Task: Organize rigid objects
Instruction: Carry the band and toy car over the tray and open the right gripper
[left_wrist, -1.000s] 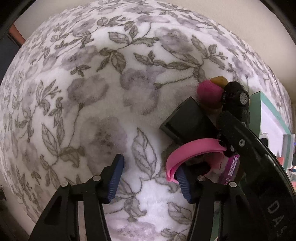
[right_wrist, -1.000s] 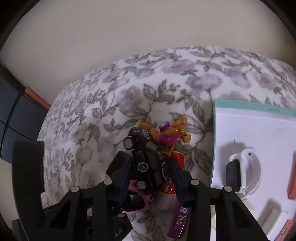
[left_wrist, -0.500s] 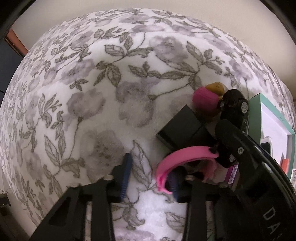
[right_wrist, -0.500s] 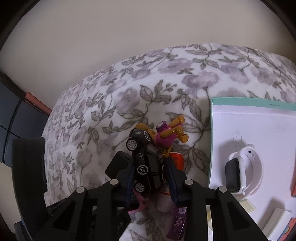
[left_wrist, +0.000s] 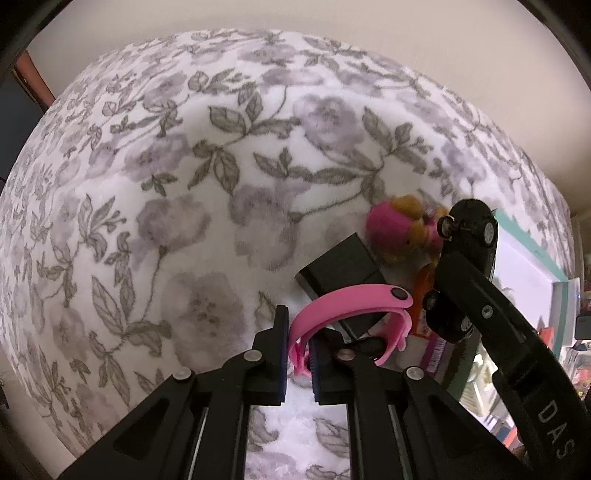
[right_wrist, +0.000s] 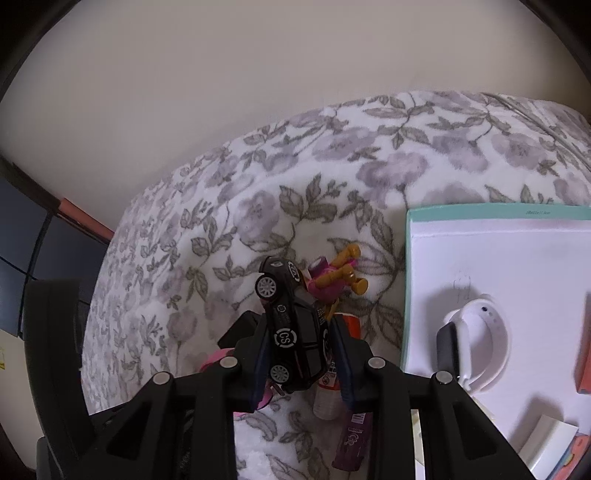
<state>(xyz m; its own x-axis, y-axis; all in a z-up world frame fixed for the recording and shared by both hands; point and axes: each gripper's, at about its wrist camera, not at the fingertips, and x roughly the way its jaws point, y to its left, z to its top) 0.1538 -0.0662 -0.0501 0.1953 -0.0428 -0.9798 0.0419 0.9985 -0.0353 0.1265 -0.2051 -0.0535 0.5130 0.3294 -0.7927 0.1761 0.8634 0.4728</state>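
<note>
My left gripper (left_wrist: 297, 354) is shut on the strap of a pink wristband (left_wrist: 351, 302), which arches up and to the right over a black box (left_wrist: 341, 269) on the floral blanket. In the right wrist view my right gripper (right_wrist: 303, 354) is shut on a black toy car (right_wrist: 291, 328) with "CS" roundels, held nose-up above the pile; the same car (left_wrist: 469, 236) shows at the right of the left wrist view. Behind the car lies a pink and tan toy figure (right_wrist: 332, 280).
A white tray with a teal rim (right_wrist: 410, 280) lies to the right and holds a white smartwatch (right_wrist: 472, 332) and small boxes. An orange-capped tube (right_wrist: 332, 384) and a purple tube (right_wrist: 351, 439) lie under the car. The blanket (left_wrist: 166, 221) spreads to the left, and a wall stands behind.
The left jaws closed from wide open onto the pink wristband's strap and lifted it a little. The right jaws narrowed slightly on the black car, which now stands steeper.
</note>
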